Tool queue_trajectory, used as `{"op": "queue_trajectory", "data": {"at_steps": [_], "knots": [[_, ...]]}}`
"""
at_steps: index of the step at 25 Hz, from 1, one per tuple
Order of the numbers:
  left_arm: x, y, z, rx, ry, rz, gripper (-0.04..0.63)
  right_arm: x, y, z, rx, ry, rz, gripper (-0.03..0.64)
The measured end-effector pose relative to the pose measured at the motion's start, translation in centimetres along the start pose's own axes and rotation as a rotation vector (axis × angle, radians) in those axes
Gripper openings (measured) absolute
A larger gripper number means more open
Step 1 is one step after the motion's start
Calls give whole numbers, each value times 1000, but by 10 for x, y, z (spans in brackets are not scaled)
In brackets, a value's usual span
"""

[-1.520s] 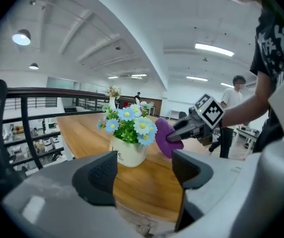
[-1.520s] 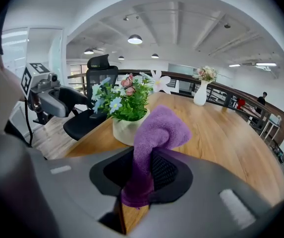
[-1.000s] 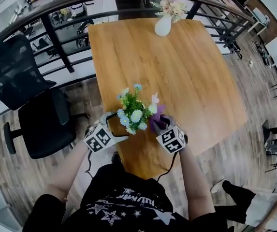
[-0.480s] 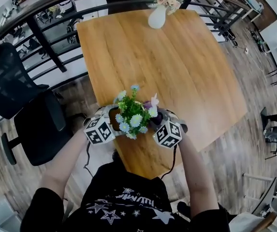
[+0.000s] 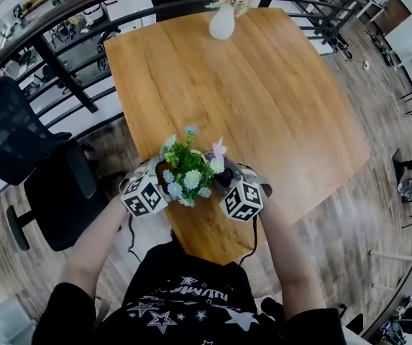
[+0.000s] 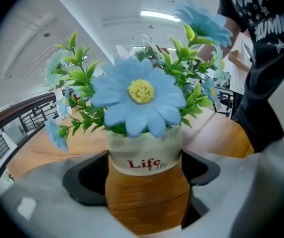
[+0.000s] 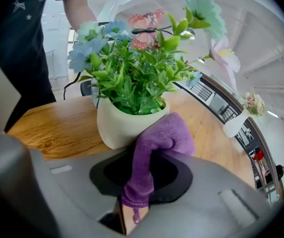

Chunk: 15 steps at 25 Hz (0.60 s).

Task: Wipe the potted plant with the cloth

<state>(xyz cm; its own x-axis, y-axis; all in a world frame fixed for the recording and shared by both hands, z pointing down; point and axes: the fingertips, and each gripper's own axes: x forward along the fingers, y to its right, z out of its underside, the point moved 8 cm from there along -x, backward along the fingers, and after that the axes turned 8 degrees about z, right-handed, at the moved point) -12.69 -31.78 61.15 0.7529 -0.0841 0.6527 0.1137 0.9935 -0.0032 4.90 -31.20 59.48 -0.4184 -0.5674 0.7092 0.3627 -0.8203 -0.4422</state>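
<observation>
Potted plant (image 6: 144, 90): clamped in left gripper (image 6: 144, 192). Cloth (image 7: 164, 135): pinched by right gripper (image 7: 132, 209), touching pot (image 7: 117, 128) ahead. Risk: hard rub snags leaves, cloth slips.

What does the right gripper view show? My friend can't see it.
The right gripper holds a purple cloth against the side of a cream pot full of green leaves and blue flowers, with a pink butterfly on top. A wooden table lies behind, and a white vase sits far off.
</observation>
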Motion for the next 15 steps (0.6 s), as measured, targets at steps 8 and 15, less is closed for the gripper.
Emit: {"op": "queue_trajectory", "data": {"at_steps": [8, 15], "knots": [[3, 6, -1, -76, 13, -84, 477, -18, -12, 7, 79, 37, -16, 84], [9, 12, -9, -189, -15, -196, 477, -31, -20, 5, 174, 64, -16, 84]]}}
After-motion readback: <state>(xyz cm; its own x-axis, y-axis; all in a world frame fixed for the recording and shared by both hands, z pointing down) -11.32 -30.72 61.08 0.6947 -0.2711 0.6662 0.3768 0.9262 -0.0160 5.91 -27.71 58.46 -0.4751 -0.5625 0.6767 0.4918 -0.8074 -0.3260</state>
